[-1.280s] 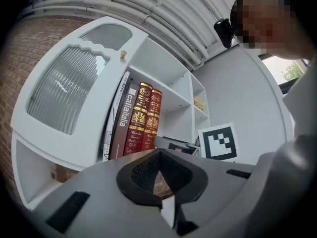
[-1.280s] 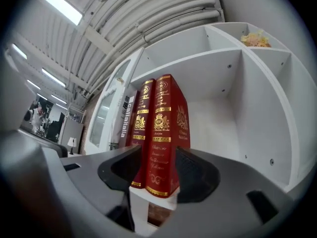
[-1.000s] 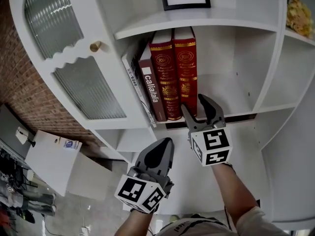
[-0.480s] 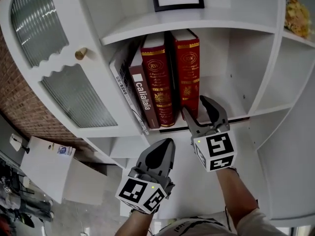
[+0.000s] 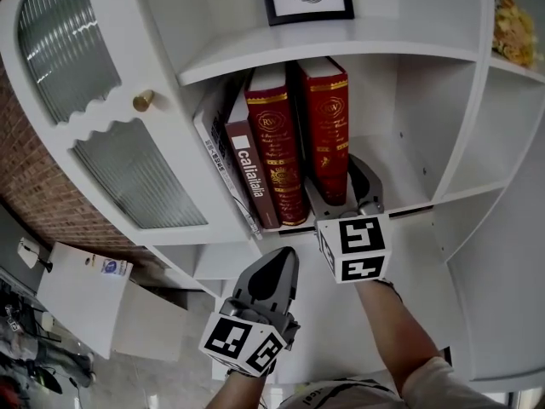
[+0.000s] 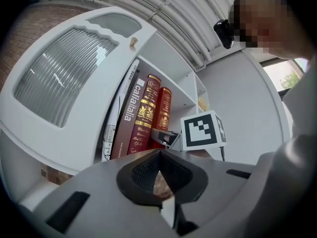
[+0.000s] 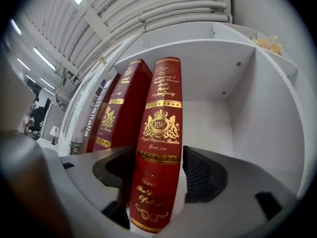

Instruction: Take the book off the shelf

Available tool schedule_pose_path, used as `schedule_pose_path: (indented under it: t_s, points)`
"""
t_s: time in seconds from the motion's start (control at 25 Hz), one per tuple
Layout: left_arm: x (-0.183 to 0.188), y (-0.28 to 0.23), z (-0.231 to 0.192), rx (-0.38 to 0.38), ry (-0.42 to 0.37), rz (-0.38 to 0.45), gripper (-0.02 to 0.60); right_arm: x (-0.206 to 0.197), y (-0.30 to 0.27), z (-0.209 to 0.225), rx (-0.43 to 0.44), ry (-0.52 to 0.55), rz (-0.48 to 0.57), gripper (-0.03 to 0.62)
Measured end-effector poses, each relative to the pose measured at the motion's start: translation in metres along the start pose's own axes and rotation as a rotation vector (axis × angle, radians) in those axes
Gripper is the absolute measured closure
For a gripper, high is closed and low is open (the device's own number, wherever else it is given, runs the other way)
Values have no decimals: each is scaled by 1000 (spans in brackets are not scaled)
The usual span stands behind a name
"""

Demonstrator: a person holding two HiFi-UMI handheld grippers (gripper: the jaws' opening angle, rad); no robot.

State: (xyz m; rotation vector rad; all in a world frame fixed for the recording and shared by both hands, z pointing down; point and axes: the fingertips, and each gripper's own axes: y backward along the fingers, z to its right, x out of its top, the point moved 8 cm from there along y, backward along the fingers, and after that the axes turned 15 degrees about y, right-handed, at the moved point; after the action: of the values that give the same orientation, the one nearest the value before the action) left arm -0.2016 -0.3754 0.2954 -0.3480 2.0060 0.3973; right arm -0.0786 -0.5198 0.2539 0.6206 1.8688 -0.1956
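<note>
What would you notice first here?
A red book stands on the white shelf beside a second red book, both with gold print. The right gripper has the first between its jaws, which have just been opening and aren't squeezing it. Lower down, the left gripper is shut.

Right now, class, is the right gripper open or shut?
Open. The right gripper has just been opening; its jaws stand either side of the red book, a gap showing on its right side.
</note>
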Motion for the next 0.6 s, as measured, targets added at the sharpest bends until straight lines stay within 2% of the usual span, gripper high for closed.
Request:
schedule_pose_path:
  t_s: [0.4,0.6]
  points:
    - [2,8,-8,13,7,6,571,4,-19,8,-28,25,-72,307]
    - [2,9,-6,7,9,3,571,4,-12,14,-22,-12,-77,330]
